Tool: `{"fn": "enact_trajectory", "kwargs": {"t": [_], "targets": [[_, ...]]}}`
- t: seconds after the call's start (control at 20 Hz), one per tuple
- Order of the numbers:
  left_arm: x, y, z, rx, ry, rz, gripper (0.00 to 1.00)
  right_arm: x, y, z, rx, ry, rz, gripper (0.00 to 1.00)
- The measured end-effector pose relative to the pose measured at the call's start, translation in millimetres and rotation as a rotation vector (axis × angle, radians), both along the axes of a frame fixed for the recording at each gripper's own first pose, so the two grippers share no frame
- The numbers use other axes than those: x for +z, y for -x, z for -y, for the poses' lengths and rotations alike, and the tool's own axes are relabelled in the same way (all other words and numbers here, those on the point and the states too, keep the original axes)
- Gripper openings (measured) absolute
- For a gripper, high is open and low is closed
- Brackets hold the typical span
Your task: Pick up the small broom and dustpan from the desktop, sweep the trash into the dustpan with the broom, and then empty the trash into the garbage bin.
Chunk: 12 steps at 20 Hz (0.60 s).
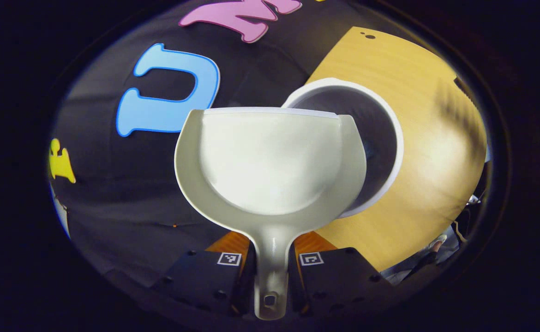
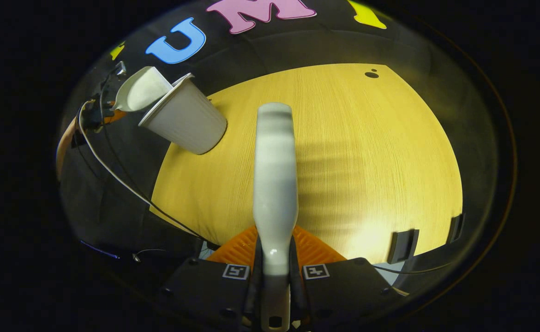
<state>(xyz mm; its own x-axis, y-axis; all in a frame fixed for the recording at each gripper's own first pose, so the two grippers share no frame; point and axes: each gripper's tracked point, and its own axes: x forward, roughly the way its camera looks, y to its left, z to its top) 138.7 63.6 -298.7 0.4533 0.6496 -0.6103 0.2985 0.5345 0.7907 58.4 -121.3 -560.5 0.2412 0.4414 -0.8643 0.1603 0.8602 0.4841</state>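
Handle of dustpan (image 1: 270, 161), nearest item in the left gripper view: pinched between both fingers of the left gripper (image 1: 270, 272), pan reaching away toward 12 o'clock. Pan floor looks bare, though glare on it leaves small scraps uncertain. Front lip of the pan sits over the rim of the bin (image 1: 390, 138), a pale round tub at about 2 o'clock from the pan.

Broom (image 2: 274, 175), right gripper view: handle clamped between both fingers of the right gripper (image 2: 274, 276), pale body running to 12 o'clock above the desk (image 2: 381, 161); bristles not discernible from this angle. Same view, 10 o'clock: bin, dustpan tipped at its mouth, the far gripper with a trailing white cable (image 2: 113, 175).

Step in hand, by judgement: emptying into the bin, final step; sweeping appears finished. Next move calls for confirming the pan is clear, perhaps a steeper tilt, then drawing it back without knocking the bin.

Surface: light wood-grain desk, no litter visible, small dark mark near its far edge. Room: black cloth wall behind.
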Motion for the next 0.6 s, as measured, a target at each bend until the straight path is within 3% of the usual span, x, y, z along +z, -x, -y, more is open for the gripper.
{"fn": "enact_trajectory", "kwargs": {"t": [0.3, 0.4, 0.6], "targets": [[62, 5, 44, -0.112, 0.213, 0.252, 0.29, -4, -27, 25, -0.009, 0.05, 0.01, 0.28], [84, 7, 74, -0.172, 0.33, 0.325, 0.29, -14, -24, 35, 0.002, 0.086, -0.009, 0.28], [100, 10, 113, -0.222, 0.562, 0.301, 0.29, -30, -11, 40, 0.0, 0.097, -0.063, 0.28]]}}
